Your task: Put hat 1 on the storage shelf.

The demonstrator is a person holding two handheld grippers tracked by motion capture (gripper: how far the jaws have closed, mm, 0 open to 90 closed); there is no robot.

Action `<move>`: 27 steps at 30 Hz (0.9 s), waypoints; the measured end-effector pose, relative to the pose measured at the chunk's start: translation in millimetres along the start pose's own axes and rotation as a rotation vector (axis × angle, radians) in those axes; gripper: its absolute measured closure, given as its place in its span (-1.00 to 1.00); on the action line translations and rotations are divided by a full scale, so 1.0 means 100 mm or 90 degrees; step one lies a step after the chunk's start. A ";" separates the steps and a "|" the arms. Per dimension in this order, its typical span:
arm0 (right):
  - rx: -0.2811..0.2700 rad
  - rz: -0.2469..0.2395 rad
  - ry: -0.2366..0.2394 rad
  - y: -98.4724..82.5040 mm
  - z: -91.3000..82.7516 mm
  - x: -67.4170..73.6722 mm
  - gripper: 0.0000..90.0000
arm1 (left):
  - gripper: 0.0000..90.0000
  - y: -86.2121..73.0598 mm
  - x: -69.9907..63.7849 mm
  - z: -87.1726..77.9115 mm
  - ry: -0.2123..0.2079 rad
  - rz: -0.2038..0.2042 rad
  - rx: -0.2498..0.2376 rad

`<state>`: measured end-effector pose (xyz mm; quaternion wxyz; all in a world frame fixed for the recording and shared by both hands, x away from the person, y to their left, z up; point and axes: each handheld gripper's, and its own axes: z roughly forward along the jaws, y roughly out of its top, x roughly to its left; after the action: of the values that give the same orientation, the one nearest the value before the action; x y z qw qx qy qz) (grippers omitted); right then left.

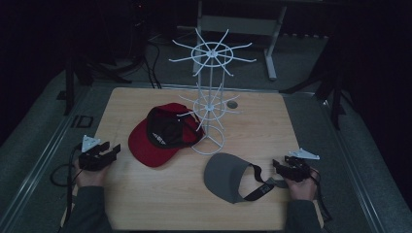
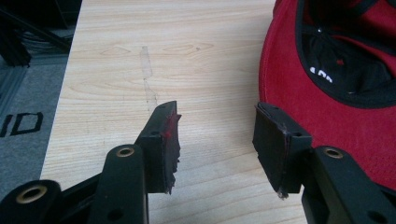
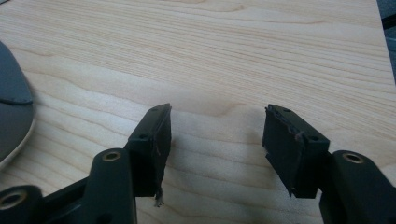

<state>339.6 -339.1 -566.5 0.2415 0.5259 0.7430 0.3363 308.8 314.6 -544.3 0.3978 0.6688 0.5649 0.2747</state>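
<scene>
Claws (image 2: 215, 144) (image 3: 216, 149) both gape empty; red cap (image 2: 322, 93) is cut off at frame edge.

Wooden table (image 1: 160, 204): red cap (image 1: 160, 138), grey visor (image 1: 226, 175), rack (image 1: 210, 104)

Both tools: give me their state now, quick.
Left tool: open, holding nothing, beside the red cap.
Right tool: open, holding nothing.

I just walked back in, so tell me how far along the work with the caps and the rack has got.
Nothing looks done: the white wire rack has bare hooks. The red cap and grey visor lie on the table. Nothing is in hand: the left gripper and right gripper sit open beside them, jaws apart over bare wood. Picking up and probably hanging both remains.
</scene>
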 end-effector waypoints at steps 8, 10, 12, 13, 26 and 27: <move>0.002 -0.003 0.006 0.00 0.00 0.01 -0.15 | 0.14 0.07 0.01 0.03 -0.021 0.005 0.022; 0.004 -0.007 0.009 0.00 0.00 0.01 -0.19 | 0.14 0.13 0.00 0.03 -0.029 0.024 0.026; 0.004 -0.008 0.011 0.00 0.00 0.01 -0.21 | 0.13 0.19 -0.01 0.04 -0.036 0.036 0.036; 0.004 -0.009 0.011 0.00 0.01 0.01 -0.21 | 0.13 0.21 -0.01 0.05 -0.039 0.040 0.039; 0.005 -0.012 0.012 0.00 0.00 0.01 -0.25 | 0.12 0.53 -0.02 0.20 -0.111 0.083 0.088; 0.005 -0.012 0.012 0.00 0.00 0.01 -0.25 | 0.12 0.55 -0.03 0.23 -0.116 0.085 0.093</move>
<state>339.3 -337.7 -566.7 0.2354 0.5164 0.7516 0.3362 356.2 303.9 -509.9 0.3782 0.7543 0.4991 0.1972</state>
